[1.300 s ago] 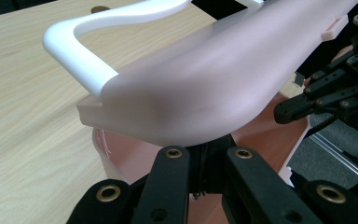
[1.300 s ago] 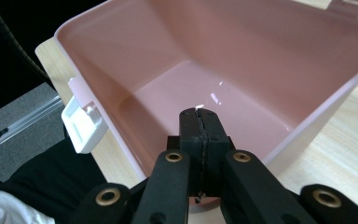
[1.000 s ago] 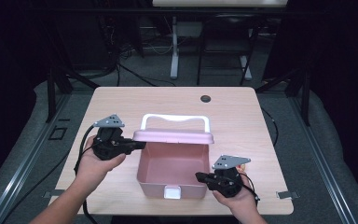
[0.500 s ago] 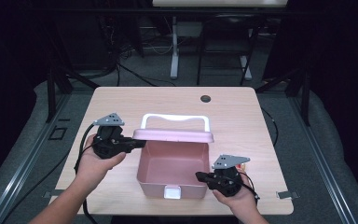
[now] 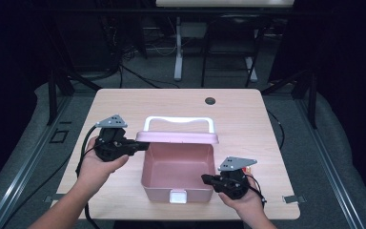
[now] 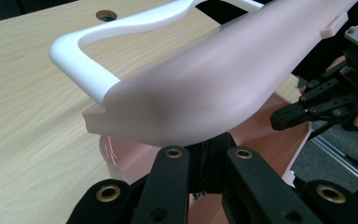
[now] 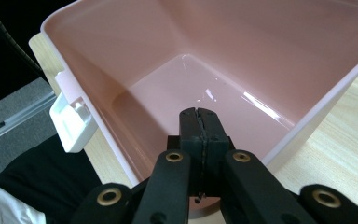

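A pink box [image 5: 156,190] stands open at the table's near middle, with nothing inside it [image 7: 168,56]. Its pink lid [image 5: 177,137] with a white handle [image 5: 178,119] is lifted on its back edge. My left gripper [image 5: 140,144] is shut on the lid's left end; the lid [image 6: 223,79] hides the jaw tips. My right gripper [image 5: 206,179] is shut at the box's front right corner, its tips [image 7: 199,123] over the rim and the inside. A white latch [image 5: 177,196] hangs on the front wall.
The light wooden table [image 5: 124,105] has a round cable hole [image 5: 210,100] near its far edge. Dark floor, cables and metal rails surround the table. A cable trails from each gripper off the near side.
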The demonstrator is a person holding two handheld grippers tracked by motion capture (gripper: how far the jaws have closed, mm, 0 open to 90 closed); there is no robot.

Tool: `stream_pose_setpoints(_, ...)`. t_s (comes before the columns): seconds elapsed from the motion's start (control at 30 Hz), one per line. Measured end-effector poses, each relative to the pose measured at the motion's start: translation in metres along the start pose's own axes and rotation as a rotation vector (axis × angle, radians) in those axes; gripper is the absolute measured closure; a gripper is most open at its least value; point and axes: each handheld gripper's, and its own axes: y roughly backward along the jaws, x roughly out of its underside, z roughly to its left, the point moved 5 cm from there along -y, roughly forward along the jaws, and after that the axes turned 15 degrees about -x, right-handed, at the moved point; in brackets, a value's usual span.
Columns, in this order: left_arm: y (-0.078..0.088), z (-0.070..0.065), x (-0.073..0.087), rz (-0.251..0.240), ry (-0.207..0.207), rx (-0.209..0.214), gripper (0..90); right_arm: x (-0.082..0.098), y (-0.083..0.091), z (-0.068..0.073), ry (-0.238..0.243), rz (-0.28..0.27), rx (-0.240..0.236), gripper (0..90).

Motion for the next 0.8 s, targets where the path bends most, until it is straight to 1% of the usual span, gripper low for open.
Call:
stream_pose_setpoints(0.1,-0.001,0.001,-0.002,-0.012,0.005,-0.006,89.6,0.0,0.0,0.0,0.0,-0.004,0.0,90.0)
stream_pose_setpoints(0.27,-0.002,0.003,-0.004,-0.013,0.006,-0.015,89.6,0.001,0.0,0.0,-0.003,-0.011,-0.001,90.0)
stream_pose_setpoints(0.57,-0.005,0.007,-0.009,-0.019,0.021,-0.03,89.6,0.001,0.001,0.0,-0.004,-0.026,-0.002,90.0)
stream_pose_setpoints(0.63,-0.006,0.008,-0.01,-0.022,0.017,-0.034,89.6,0.002,0.001,0.0,0.0,-0.026,-0.001,90.0)
stream_pose_setpoints(0.67,-0.007,0.008,-0.011,-0.03,0.022,-0.041,89.6,0.002,0.001,0.0,0.0,-0.028,-0.001,90.0)
stream_pose_setpoints(0.7,-0.007,0.009,-0.012,-0.028,0.013,-0.042,89.6,0.002,0.001,0.0,0.001,-0.03,-0.001,90.0)
stream_pose_setpoints(0.77,-0.008,0.01,-0.013,-0.036,0.015,-0.055,89.6,0.002,0.001,0.0,0.003,-0.032,-0.001,90.0)
stream_pose_setpoints(0.8,-0.009,0.011,-0.014,-0.037,0.021,-0.054,89.6,0.002,0.001,0.0,0.004,-0.034,-0.001,90.0)
